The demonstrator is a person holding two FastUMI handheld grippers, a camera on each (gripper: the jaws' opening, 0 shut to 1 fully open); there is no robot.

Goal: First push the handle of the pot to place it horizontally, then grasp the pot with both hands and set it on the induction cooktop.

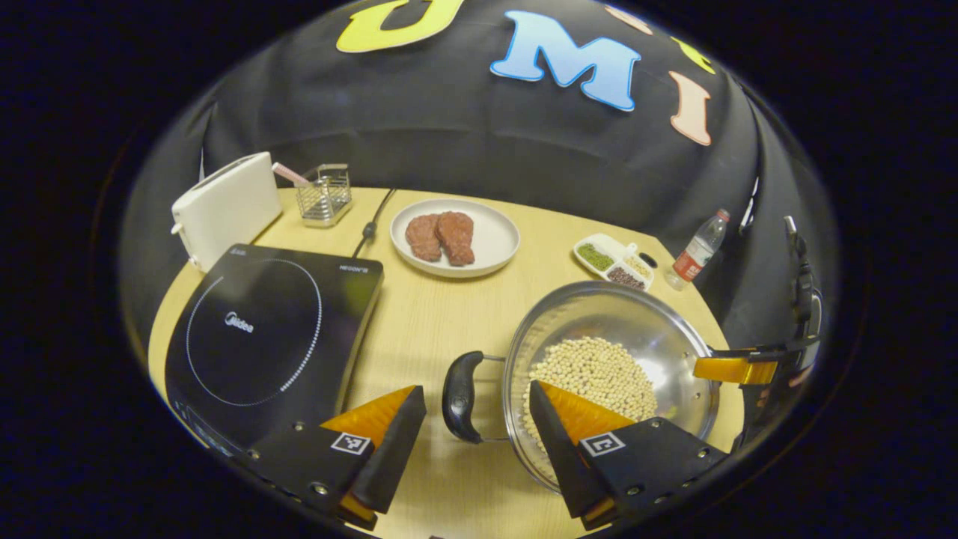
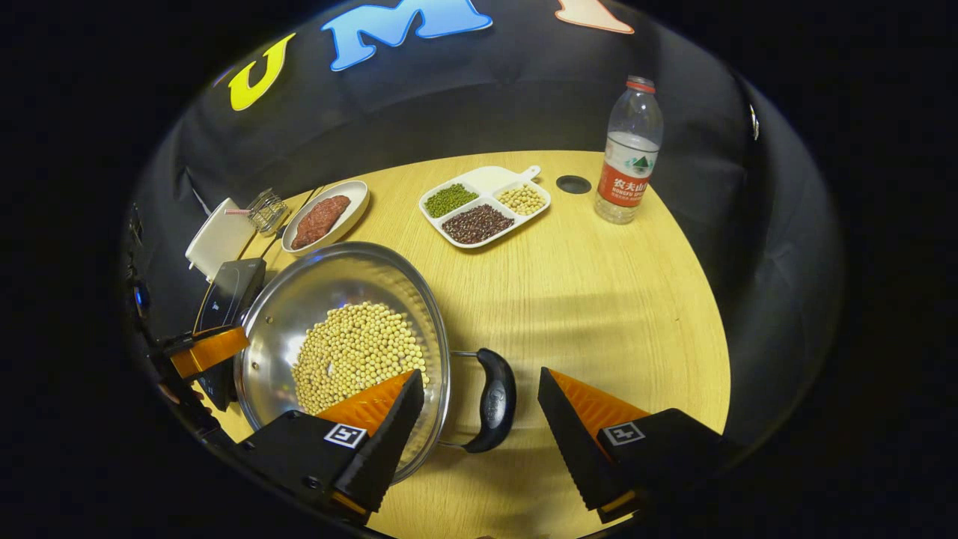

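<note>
The left gripper (image 1: 477,419) holds its jaws spread wide, tilted downward, fingers apart. The right gripper (image 2: 480,415) matches it, jaws likewise parted and angled down. Each appears at the far edge of the other's view, facing inward.

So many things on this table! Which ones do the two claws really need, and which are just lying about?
Needed:
- shiny steel pot of pale beans, with black handles
- black induction cooktop
- left claw
- right claw

Lying about:
- white plate of meat
- white divided dish of beans
- clear water bottle
- white toaster
- wire basket
</note>
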